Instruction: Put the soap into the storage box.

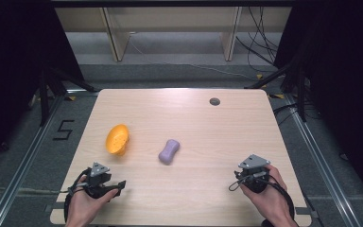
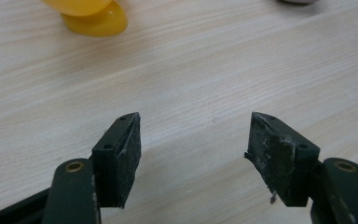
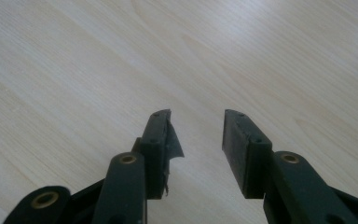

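Both tongs resting open and empty at the near edge of the table [image 1: 217,137].

I am holding my left tongs [image 2: 193,149] gaping wide and my right tongs [image 3: 196,140] parted less, neither gripping anything. The yellow perforated scoop-like piece [image 1: 117,139] is sitting just ahead of my left hand; the purple peanut-shaped block [image 1: 168,151] is lying mid-table, long axis pointing away, slightly nearer my left. The scoop's exact shape is hard to make out.
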Demonstrator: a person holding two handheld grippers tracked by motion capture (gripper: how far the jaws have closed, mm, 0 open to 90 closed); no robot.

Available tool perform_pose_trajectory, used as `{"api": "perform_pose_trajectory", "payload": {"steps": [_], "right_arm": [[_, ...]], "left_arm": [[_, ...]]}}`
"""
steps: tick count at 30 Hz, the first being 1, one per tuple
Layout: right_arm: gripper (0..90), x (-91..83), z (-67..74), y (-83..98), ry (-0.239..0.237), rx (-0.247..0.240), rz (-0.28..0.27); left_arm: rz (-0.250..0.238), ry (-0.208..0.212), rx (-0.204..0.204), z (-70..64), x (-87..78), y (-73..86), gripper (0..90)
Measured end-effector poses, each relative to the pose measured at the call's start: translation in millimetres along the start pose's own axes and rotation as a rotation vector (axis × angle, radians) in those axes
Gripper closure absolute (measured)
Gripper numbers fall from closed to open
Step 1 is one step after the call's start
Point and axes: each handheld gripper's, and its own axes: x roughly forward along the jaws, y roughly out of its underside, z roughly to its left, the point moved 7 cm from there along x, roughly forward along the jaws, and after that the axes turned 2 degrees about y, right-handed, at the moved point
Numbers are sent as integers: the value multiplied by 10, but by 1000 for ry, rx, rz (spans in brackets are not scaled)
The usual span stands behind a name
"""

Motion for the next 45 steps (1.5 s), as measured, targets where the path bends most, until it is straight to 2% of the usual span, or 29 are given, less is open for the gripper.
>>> {"api": "perform_pose_trajectory", "payload": {"steps": [1, 2, 4, 5, 6, 7, 8, 10, 13, 15, 19, 20, 24, 25, 27, 28, 30, 34, 39, 40, 41, 42, 45], "right_arm": [[623, 8, -8, 0, 8, -15, -9], [623, 6, -5, 2, 6, -15, -9], [623, -12, 8, 11, 4, 7, 2], [622, -14, 2, 17, 3, -2, 3], [622, -14, 3, 21, 6, 5, 1], [621, -20, 10, 24, 4, 18, 5], [620, -19, 10, 23, 7, 20, 2], [618, -19, 6, 25, 5, 7, 5], [615, -21, 6, 26, 6, 7, 6], [612, -20, 7, 26, 5, 9, 7], [607, -15, 18, 30, -1, 20, 10], [606, -13, 28, 34, -4, 32, 14], [603, -10, 28, 42, -4, 37, 23], [602, -5, 18, 44, 12, 26, 19], [601, -5, 21, 45, 8, 22, 25], [600, -14, 34, 45, 3, 38, 35], [600, -8, 30, 43, -3, 26, 33], [599, -11, 29, 47, 4, 39, 36], [599, -11, 34, 50, -2, 42, 38], [598, -10, 35, 49, -2, 43, 34], [598, -1, 22, 50, 3, 25, 25], [599, -4, 21, 50, 1, 27, 28], [599, -6, 22, 50, -3, 34, 28]], "left_arm": [[-15, -1, 0, -12, 14, -22, 344], [-5, 12, -2, -29, 7, -37, 344], [-2, 10, 16, -45, 6, -67, 348], [-16, 1, 20, -53, 18, -86, 348], [1, 8, 27, -60, 6, -94, 348], [-12, 0, 29, -70, 16, -113, 352], [1, 1, 36, -75, 12, -127, 353], [-4, -4, 57, -96, 10, -179, 359], [18, 20, 66, -166, 7, -266, 368], [43, 30, 84, -206, 16, -328, 376], [142, 33, 102, -260, 58, -412, 376], [173, 38, 117, -267, 50, -436, 376], [210, 33, 131, -302, 67, -590, 380], [219, 31, 141, -307, 78, -632, 381], [239, 19, 160, -324, 97, -718, 410], [251, 19, 153, -342, 114, -750, 414], [283, 12, 157, -367, 149, -814, 415], [314, 28, 144, -431, 261, -949, 415], [329, 42, 116, -524, 401, -1119, 414], [332, 46, 106, -544, 425, -1146, 416], [337, 50, 96, -560, 450, -1168, 416], [343, 49, 66, -587, 471, -1186, 416], [368, 46, 82, -582, 545, -1249, 404]]}}
